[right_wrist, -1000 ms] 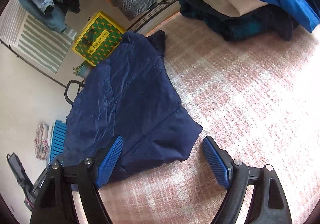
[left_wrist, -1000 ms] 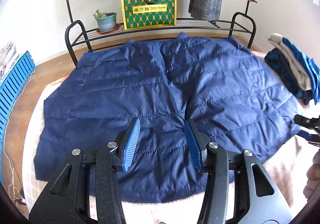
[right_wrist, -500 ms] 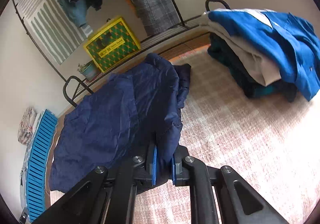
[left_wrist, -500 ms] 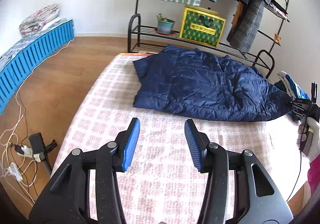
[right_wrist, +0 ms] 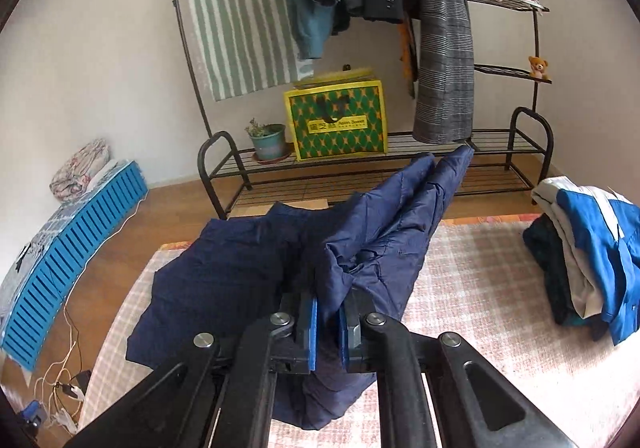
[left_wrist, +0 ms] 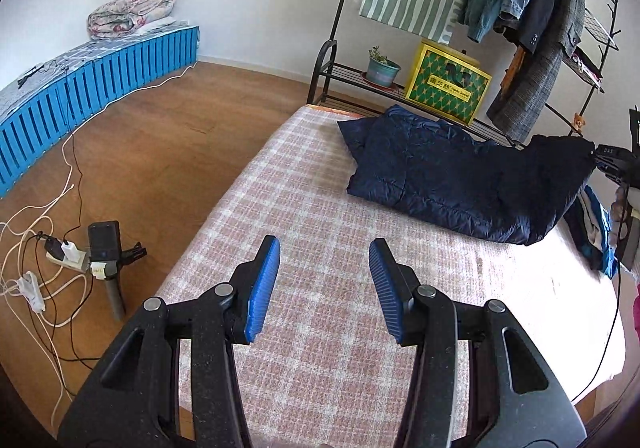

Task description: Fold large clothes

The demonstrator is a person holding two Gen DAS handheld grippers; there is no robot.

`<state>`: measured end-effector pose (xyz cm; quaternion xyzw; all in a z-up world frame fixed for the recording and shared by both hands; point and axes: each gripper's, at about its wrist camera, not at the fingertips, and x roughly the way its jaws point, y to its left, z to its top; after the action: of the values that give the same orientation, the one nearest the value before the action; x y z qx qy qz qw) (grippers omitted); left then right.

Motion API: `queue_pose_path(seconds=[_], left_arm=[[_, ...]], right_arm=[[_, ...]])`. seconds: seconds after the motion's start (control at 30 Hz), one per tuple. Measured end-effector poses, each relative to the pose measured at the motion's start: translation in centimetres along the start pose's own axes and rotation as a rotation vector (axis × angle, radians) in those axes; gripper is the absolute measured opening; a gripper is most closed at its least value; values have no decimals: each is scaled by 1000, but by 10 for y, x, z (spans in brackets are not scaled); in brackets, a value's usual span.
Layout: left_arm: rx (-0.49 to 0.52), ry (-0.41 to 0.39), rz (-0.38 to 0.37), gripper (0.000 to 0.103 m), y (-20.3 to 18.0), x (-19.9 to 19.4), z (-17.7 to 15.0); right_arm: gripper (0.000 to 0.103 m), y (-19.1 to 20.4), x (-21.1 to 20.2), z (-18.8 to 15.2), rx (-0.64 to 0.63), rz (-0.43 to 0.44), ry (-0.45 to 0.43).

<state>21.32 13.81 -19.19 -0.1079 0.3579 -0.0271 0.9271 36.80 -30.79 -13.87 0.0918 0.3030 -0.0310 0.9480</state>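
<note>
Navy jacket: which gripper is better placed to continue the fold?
Right. The right gripper is shut on the navy jacket, lifting its edge; the left gripper is open over the checked blanket, holding nothing.

A jacket [left_wrist: 452,172] lies on the far half of the bed [left_wrist: 320,224], one edge of it lifted off the cover and caught between the fingers of the right gripper [right_wrist: 327,332]. The left gripper [left_wrist: 324,280] hangs over the near part of the bed, well apart from the jacket, with nothing between its fingers. A stack of folded clothes [right_wrist: 584,252] sits on the bed to the right of the jacket. Behind the bed stands a clothes rack [right_wrist: 532,136]; on its low shelf a box [right_wrist: 336,120] stands with a potted plant [right_wrist: 268,140] just to its left, and coats [right_wrist: 440,28] hang above. On the floor left of the bed lie cables [left_wrist: 48,248] and a power strip [left_wrist: 68,260].
</note>
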Motion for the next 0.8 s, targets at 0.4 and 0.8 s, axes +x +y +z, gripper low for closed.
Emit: queue_pose_path(seconds=[0.4, 0.8], left_arm=[[-63, 42, 61, 49, 48, 11, -17], [-91, 61, 116, 49, 75, 17, -22]], right_arm=[[5, 201, 66, -21, -280, 222, 57], [4, 306, 163, -150, -483, 325, 315]])
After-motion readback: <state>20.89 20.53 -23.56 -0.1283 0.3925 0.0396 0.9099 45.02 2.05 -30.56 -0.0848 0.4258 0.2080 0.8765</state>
